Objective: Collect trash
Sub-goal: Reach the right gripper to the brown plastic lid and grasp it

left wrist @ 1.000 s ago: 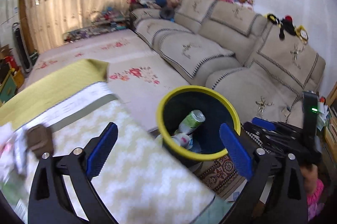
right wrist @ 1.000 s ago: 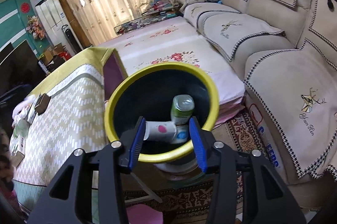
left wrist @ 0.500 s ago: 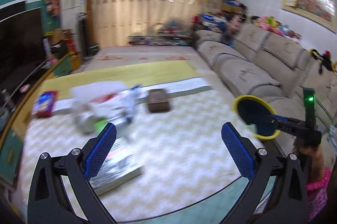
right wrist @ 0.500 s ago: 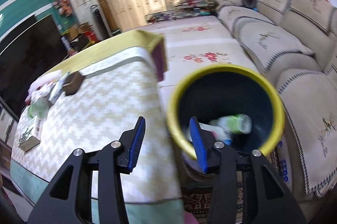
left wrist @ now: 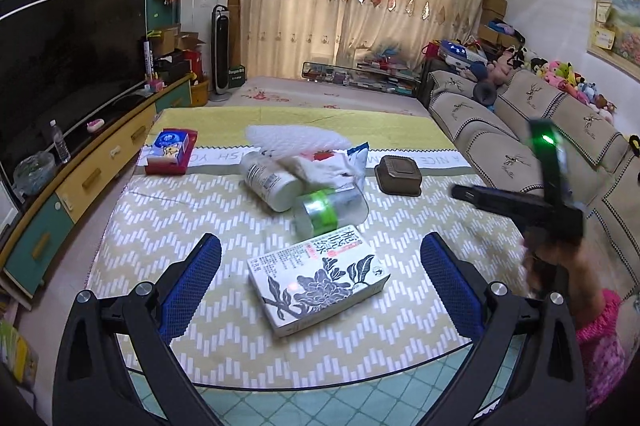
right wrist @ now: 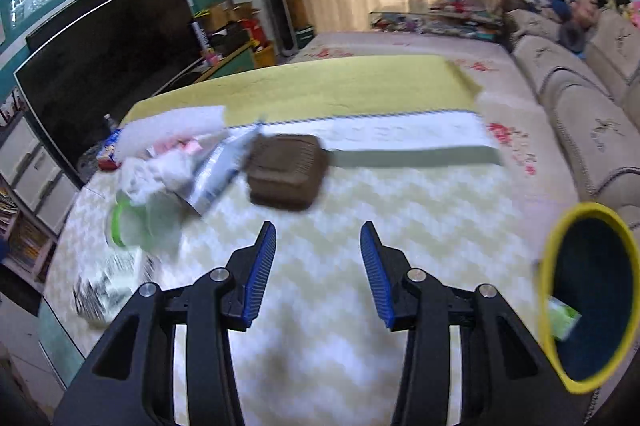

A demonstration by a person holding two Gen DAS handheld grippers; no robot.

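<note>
Now both grippers are hovering over the counter (left wrist: 168, 209) with nothing between their jaws: the left gripper (left wrist: 318, 280) is standing wide apart, the right gripper (right wrist: 318, 268) partly apart. Remaining trash is lying mid-counter: a white bottle (left wrist: 269, 182), a green-banded clear bottle (left wrist: 330, 211) and crumpled wrappers (left wrist: 320, 161), well apart from the yellow-rimmed bin (right wrist: 588, 296). Probably the best approach is straddling one bottle across its width, avoiding the book (left wrist: 318, 280) just beside it.

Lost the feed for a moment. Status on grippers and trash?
Left gripper open, empty; right gripper open, empty. Trash pile on table, untouched. Bin at table's right edge. Book lies before the pile.
</note>
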